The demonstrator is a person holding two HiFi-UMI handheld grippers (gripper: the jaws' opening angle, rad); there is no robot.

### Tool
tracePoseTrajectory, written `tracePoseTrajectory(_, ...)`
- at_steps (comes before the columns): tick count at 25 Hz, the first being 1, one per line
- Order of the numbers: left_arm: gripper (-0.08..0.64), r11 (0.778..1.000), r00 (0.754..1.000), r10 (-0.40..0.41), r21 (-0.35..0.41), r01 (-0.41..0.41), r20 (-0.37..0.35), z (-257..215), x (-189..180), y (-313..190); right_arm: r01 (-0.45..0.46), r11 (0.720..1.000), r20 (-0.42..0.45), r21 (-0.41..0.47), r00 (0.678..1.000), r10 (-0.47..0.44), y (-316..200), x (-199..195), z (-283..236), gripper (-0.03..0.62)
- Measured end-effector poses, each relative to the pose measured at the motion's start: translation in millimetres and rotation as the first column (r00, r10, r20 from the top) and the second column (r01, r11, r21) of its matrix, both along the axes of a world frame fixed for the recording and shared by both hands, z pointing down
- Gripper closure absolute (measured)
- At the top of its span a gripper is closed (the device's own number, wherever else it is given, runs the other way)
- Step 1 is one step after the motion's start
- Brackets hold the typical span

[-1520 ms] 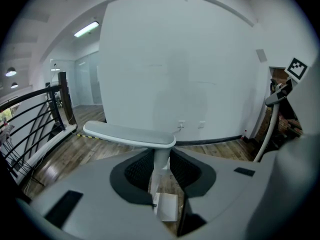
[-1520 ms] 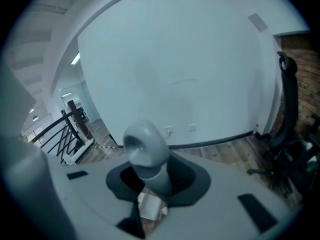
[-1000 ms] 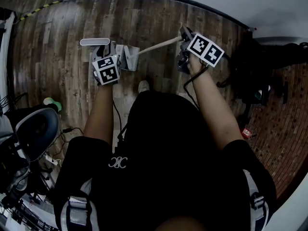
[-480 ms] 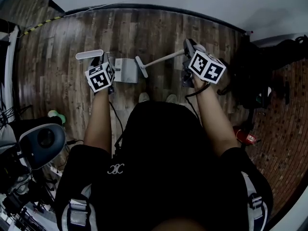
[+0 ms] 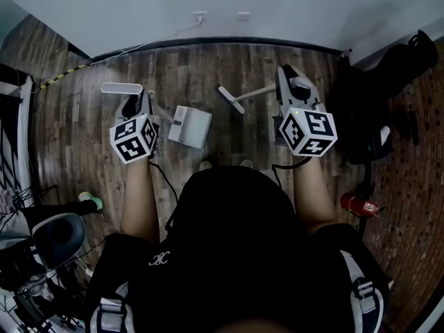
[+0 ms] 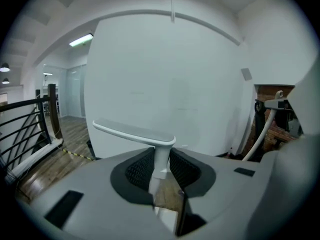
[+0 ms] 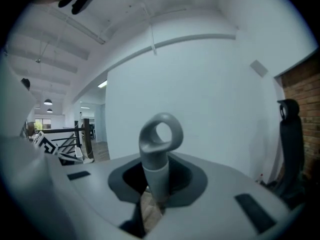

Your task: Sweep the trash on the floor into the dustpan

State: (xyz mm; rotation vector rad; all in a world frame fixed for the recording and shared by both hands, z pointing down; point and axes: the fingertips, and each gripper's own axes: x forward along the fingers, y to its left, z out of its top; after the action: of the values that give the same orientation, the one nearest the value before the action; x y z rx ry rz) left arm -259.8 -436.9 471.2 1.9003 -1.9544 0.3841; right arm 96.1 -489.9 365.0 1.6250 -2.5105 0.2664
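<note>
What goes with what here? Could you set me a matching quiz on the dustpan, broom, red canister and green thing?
Things:
1. dustpan
2. broom
3. red canister
4. green thing

Places:
A. on the wood floor at the person's left
B. handle clamped in the right gripper
C. handle clamped in the left gripper
D. by the brick surface at the person's right

Pairs: 1-C, 2-B, 3-D, 4-A

Dark wood-plank floor (image 5: 236, 68), yellow-black tape strip (image 5: 66, 76) at far left
</note>
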Motion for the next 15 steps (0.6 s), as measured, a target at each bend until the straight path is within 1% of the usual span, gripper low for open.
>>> tracePoseTrajectory(2,0.462,0.999,0.999,0.037,0.032,-0.037,0.001,-23,25,-12,-0.018,0.999,-0.011,0.047,1.000,0.019,-2,23,-18,0.528)
tracePoseTrajectory(4,0.462,0.995,0.997,0.080,0.066,-0.080,0.015,-42,51,-25,-0.050,0.997,-0.027,0.066,0.998,0.052,-2,48,-26,0.528)
tracePoseTrajectory(7,0.463,0.984,0.991,0.132,0.114,-0.135,0.032,-63,85,-42,-0.129,0.990,-0.041,0.051,0.991,0.131,-2,84,-24,0.529)
tracePoseTrajectory(9,0.463,0.979,0.987,0.159,0.127,-0.161,0.027,-68,104,-52,-0.172,0.984,-0.046,0.037,0.984,0.174,-2,104,-19,0.529)
tracePoseTrajectory(12,0.463,0.972,0.982,0.190,0.138,-0.189,0.006,-71,129,-63,-0.210,0.977,-0.057,0.028,0.976,0.211,-1,129,-13,0.529)
tracePoseTrajectory(15,0.463,0.963,0.975,0.222,0.156,-0.220,0.003,-76,150,-72,-0.242,0.970,-0.064,0.025,0.968,0.243,0,150,-10,0.529)
